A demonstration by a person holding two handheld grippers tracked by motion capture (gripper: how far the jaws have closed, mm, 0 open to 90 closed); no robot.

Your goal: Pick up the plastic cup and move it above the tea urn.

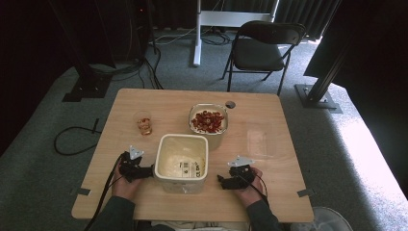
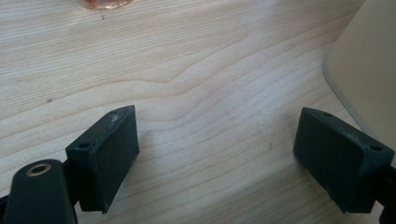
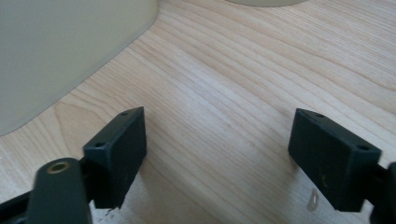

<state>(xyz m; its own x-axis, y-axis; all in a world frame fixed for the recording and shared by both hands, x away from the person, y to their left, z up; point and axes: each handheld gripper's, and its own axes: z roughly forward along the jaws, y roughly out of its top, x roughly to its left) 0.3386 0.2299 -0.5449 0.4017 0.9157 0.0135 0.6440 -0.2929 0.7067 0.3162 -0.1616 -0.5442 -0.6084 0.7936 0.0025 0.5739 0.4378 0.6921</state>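
Both grippers, left gripper (image 2: 215, 154) and right gripper (image 3: 217, 154), stand wide, nothing between jaws; cream tub (image 1: 182, 162) just beside each, possibly touching left.

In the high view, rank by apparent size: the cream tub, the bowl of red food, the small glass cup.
1. Cream tub, clearly largest; it also sits nearest the camera, which adds to its apparent size.
2. Bowl of red food.
3. Small glass cup, clearly smallest.

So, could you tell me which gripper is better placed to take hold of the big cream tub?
Probably the left gripper: open, right beside the cream tub. The right gripper, also open, sits farther off.
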